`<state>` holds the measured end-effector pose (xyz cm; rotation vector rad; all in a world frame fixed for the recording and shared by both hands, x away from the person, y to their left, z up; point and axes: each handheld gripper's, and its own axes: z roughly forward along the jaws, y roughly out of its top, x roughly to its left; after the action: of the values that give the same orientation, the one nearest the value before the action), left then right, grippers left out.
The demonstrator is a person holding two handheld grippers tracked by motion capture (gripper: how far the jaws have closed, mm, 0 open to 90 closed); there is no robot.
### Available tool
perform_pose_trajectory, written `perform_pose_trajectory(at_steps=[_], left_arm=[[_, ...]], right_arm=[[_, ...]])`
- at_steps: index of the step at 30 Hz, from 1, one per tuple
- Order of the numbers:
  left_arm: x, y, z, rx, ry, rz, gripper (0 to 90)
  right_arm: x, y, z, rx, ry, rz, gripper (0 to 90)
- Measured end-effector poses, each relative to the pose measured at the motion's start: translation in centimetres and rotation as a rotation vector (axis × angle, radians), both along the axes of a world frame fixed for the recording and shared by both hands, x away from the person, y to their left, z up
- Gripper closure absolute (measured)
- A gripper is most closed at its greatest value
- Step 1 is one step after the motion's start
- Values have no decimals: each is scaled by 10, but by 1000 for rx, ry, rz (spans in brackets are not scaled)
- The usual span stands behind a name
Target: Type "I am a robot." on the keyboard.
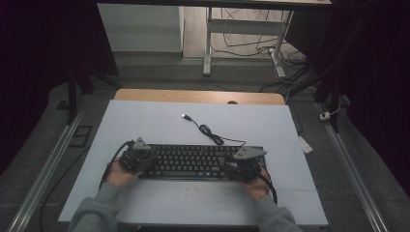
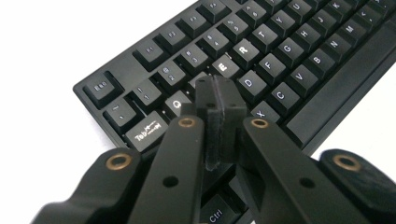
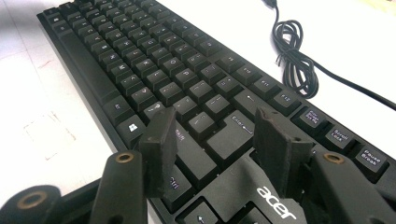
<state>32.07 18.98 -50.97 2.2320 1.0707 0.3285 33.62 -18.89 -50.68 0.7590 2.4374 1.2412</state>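
Left gripper (image 2: 220, 105): jaws pressed together, nothing between; closed tip poised over W/S keys at keyboard's (image 1: 193, 162) Tab end, likely as single key-pressing point.
Right gripper (image 3: 212, 140): jaws apart, straddling Shift/Enter area above acer logo; nothing clamped.
Keyboard: black Acer, lying flat on white board (image 1: 145, 121), near person's edge, between both hands.
Cable (image 1: 209, 130): loosely coiled behind keyboard, USB plug (image 1: 185, 116) free; clear of grippers.
Beyond table: desk legs, floor wiring.

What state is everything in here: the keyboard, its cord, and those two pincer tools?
keyboard: flat on the white table, unplugged.
cable: loosely coiled, plug lying free.
left gripper: jaws shut, tip over the keys near Q.
right gripper: jaws open over the Enter end.
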Motion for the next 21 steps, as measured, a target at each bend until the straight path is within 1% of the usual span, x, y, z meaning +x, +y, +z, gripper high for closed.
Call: perform_pose_trajectory(at_steps=[2,5,10,18,20,21], left_arm=[[0,0,-2,7,5,-3,890],[0,0,-4,5,11,1,890],[1,0,-5,16,13,1,890],[1,0,-7,7,14,8,889],[1,0,-9,16,19,8,889],[1,-1,-9,7,18,11,890]], right_arm=[[0,0,0,-1,-1,0,496],[0,0,0,-6,0,-1,496],[0,0,0,-8,-1,-2,495],[0,1,-1,-9,-1,0,495],[0,1,-1,-6,-1,1,495],[0,1,-1,-6,0,1,495]])
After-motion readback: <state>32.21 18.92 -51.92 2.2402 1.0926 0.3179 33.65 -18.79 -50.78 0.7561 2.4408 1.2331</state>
